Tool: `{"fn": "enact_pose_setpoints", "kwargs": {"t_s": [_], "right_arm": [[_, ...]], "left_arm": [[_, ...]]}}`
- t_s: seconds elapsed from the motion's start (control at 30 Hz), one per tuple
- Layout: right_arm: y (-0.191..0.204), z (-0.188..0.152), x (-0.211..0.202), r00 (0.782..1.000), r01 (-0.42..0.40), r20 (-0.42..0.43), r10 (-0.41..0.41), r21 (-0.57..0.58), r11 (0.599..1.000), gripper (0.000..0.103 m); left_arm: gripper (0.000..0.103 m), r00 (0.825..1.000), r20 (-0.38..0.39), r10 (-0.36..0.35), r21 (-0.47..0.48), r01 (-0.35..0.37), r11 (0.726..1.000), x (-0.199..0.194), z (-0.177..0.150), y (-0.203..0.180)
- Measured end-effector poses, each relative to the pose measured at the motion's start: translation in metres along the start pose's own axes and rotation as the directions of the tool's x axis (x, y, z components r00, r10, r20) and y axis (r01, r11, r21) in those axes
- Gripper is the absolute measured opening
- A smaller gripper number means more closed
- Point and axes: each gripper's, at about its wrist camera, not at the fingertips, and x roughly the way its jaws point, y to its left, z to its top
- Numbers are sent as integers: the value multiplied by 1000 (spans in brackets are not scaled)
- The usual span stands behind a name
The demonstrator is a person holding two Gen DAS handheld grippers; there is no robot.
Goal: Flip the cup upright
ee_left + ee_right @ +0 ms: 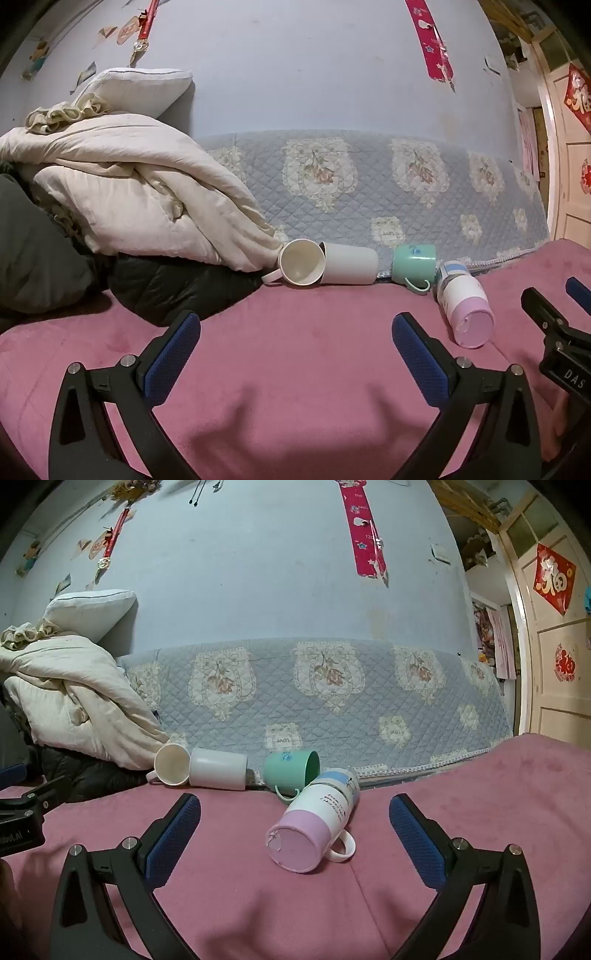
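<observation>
Several cups lie on their sides on a pink blanket [461, 812]. A pink, white and blue mug [314, 827] lies with its base toward me, handle to the right; it also shows in the left wrist view [465, 306]. A green cup [291, 770] [413, 267] lies behind it. A white cup [349, 266] [218, 768] and a white mug [301, 262] [171, 764] lie at the left, touching. My right gripper [295, 812] is open with the pink mug between its fingers. My left gripper [295, 328] is open and empty, short of the white cups.
A heap of cream bedding [129, 192] and a dark jacket [166, 288] sit at the left, touching the white mug. A quilted blue cover [369, 184] hangs on the wall behind the cups. A door [554, 646] stands at the right.
</observation>
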Motion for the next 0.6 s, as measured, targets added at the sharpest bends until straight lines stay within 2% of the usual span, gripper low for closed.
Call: {"fn": "enact_pose_setpoints", "kwargs": {"t_s": [0.17,0.27,0.4,0.6], "right_arm": [[0,0,1,1000,-2,-7,2,-5,1000,103],[-1,0,1,1000,-19,-11,19,5,1000,103],[-2,-3,4,999,-33,-24,33,5,999,103],[3,-3,4,999,-29,-27,29,-11,1000,103]], "left_arm": [[103,1000,-5,-3,2,3,1000,-1,0,0],[103,999,15,-33,5,33,999,-5,-2,-4],[103,999,44,-27,30,25,999,-12,-2,-8],[103,999,36,-16,35,14,999,-9,2,-10]]}}
